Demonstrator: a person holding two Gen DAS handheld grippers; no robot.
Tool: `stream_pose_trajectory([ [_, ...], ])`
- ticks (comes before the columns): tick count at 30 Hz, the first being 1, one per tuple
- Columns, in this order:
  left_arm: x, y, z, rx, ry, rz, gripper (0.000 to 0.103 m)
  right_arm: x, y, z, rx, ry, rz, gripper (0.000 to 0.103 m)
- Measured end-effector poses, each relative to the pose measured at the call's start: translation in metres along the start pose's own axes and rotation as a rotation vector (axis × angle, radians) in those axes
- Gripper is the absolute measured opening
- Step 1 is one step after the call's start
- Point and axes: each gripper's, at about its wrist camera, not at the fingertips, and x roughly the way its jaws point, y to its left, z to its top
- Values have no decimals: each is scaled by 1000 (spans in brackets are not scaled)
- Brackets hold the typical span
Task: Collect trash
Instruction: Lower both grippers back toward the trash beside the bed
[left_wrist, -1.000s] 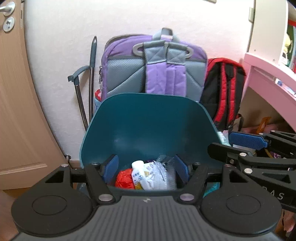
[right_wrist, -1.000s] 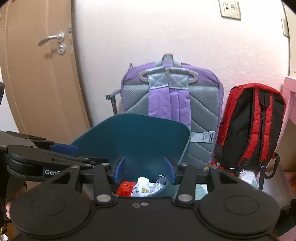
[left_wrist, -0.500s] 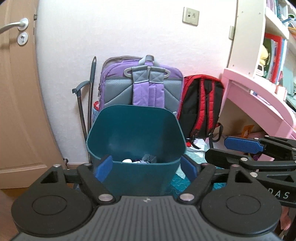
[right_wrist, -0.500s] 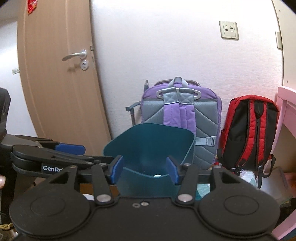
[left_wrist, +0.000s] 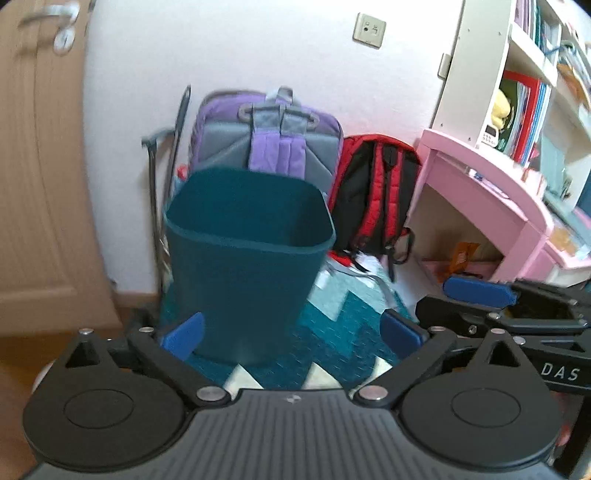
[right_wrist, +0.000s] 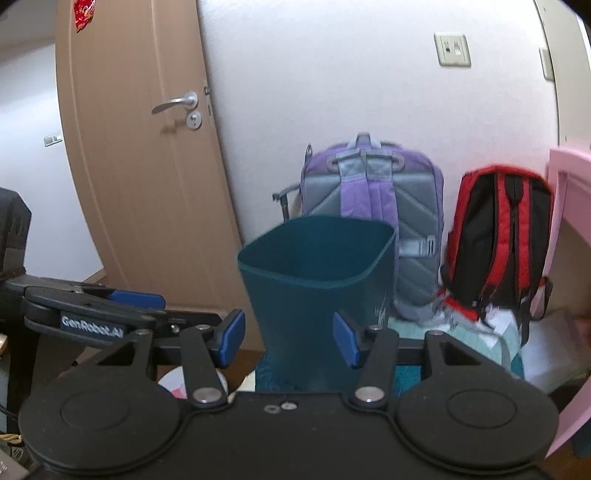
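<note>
The teal trash bin (left_wrist: 247, 258) stands upright on a patterned rug (left_wrist: 343, 321), in front of a purple backpack (left_wrist: 266, 136). The left gripper (left_wrist: 291, 334) and right gripper (right_wrist: 288, 338) both hang wide open and empty. Only the left view shows the pink table (left_wrist: 491, 192) and bookshelf (left_wrist: 524, 85); only the right shows the whole door (right_wrist: 147, 166). The bin's contents are hidden.
</note>
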Motion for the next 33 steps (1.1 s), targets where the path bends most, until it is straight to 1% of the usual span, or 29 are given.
stream_pose_trajectory([
  [1, 3, 4, -9, -20, 6, -13, 102, 1, -2, -8, 8, 13, 5, 53],
  [3, 12, 10, -27, -45, 16, -15, 102, 5, -8, -26, 23, 43, 8, 53],
  [5, 23, 15, -45, -46, 39, -13, 102, 14, -14, -45, 25, 77, -1, 53],
  [8, 47, 23, -72, -29, 84, 21, 102, 33, -24, -76, 30, 142, -13, 53],
  [12, 83, 39, -107, -44, 161, 59, 102, 64, -37, -120, 59, 221, -16, 53],
  [15, 118, 53, -134, -51, 242, 77, 102, 92, -46, -154, 96, 301, -30, 53],
  [20, 176, 70, -179, -28, 391, 107, 102, 138, -66, -213, 177, 437, -66, 53],
  [22, 197, 78, -194, -19, 438, 111, 102, 158, -74, -237, 193, 490, -74, 53],
  [27, 246, 99, -227, 32, 517, 145, 102, 203, -90, -283, 226, 572, -95, 53],
  [29, 268, 109, -240, 38, 551, 135, 102, 221, -95, -297, 227, 597, -98, 53],
  [33, 309, 131, -265, 23, 596, 149, 102, 260, -106, -327, 221, 648, -127, 53],
])
